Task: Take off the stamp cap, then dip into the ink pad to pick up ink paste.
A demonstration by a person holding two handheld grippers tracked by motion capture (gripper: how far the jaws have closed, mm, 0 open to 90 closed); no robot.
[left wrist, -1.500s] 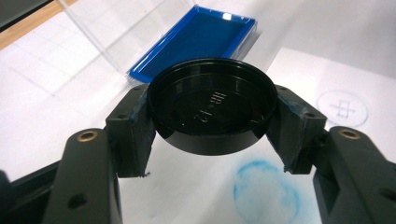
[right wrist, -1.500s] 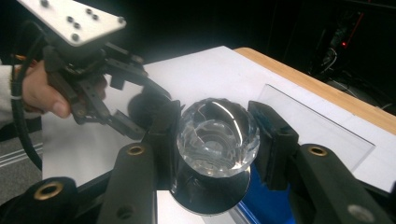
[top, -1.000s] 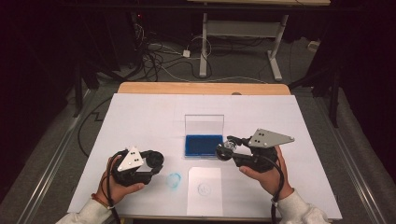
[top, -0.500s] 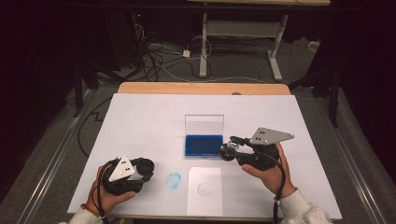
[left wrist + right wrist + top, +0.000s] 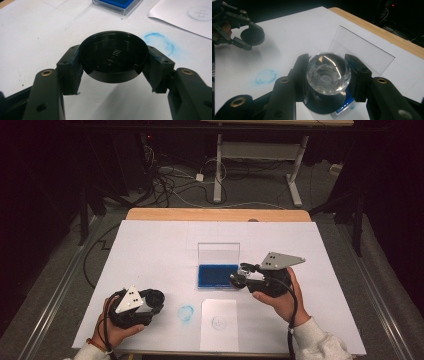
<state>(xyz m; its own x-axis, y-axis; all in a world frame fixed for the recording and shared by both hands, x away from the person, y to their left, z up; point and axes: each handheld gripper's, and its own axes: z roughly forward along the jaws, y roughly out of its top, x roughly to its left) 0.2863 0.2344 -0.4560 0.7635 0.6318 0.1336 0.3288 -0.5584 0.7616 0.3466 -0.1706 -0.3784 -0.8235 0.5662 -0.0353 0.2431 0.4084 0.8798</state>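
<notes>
In the left gripper view my left gripper is shut on a round black cap, held flat between the pads just above the white table cover. From above, it sits at the near left with the cap at its tip. My right gripper is shut on a stamp with a clear faceted knob and a dark round base. In the high view the right gripper hovers at the right edge of the blue ink pad, whose clear lid stands upright.
A blue ink smudge marks the white table cover between the hands. A white sheet with a faint circle mark lies near the front edge. A wooden table edge runs along the back; cables and a desk frame lie beyond.
My left gripper has drawn a little toward the near left corner with the black cap still in it. The right gripper has kept still with the stamp.
</notes>
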